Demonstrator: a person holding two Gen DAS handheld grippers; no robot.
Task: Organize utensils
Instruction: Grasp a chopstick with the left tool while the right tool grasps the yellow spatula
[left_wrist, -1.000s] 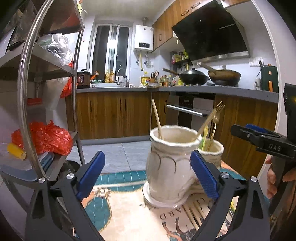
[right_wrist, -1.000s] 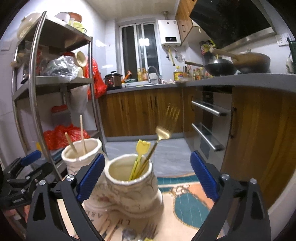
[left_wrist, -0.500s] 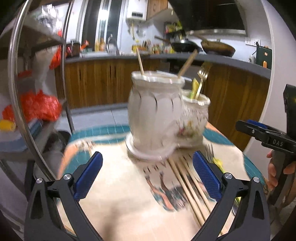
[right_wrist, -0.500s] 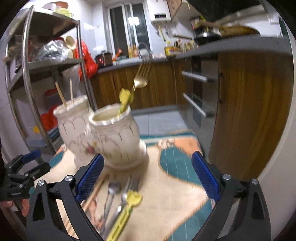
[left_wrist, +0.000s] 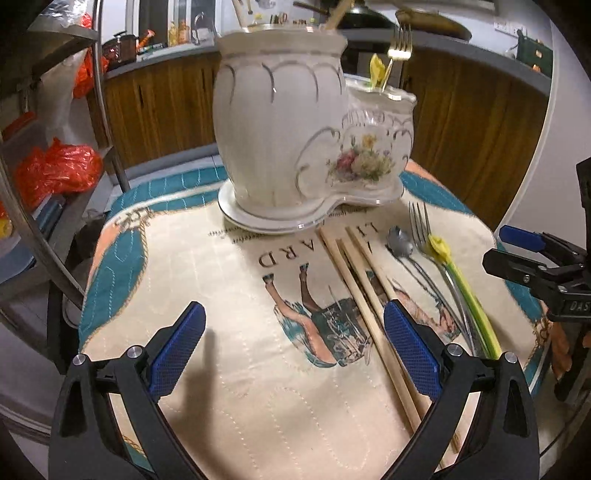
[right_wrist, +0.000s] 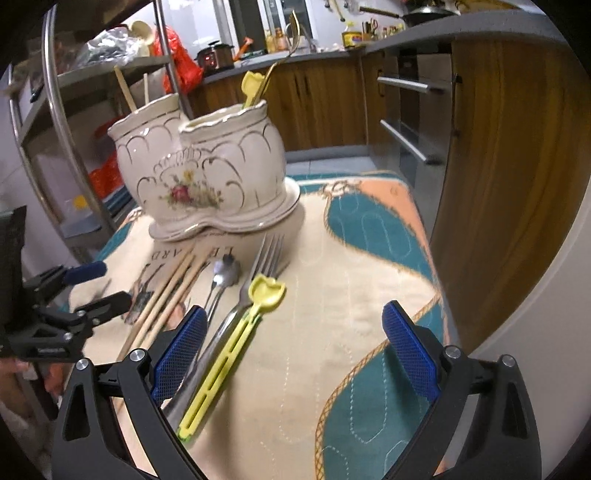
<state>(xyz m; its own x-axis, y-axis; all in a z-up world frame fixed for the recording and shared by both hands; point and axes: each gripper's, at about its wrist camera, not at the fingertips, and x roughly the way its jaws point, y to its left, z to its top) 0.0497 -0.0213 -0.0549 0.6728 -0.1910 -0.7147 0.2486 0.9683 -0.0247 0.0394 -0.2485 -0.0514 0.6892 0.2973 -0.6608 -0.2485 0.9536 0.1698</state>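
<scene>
Both cameras have dropped toward wooden chopsticks (left_wrist: 364, 291) beside glossy ceramic holder (left_wrist: 291, 140).

Glossy ceramic holder (right_wrist: 207, 173), quilted cloth mat (right_wrist: 351, 295), wooden chopsticks (left_wrist: 365, 295)

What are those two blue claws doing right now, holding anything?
Left gripper: open, holding nothing, above the cloth beside the chopsticks.
Right gripper: open, holding nothing, over the yellow utensil and fork.

Three chopsticks (left_wrist: 364, 295), one fork (right_wrist: 255, 273), one spoon (right_wrist: 221, 277)
</scene>
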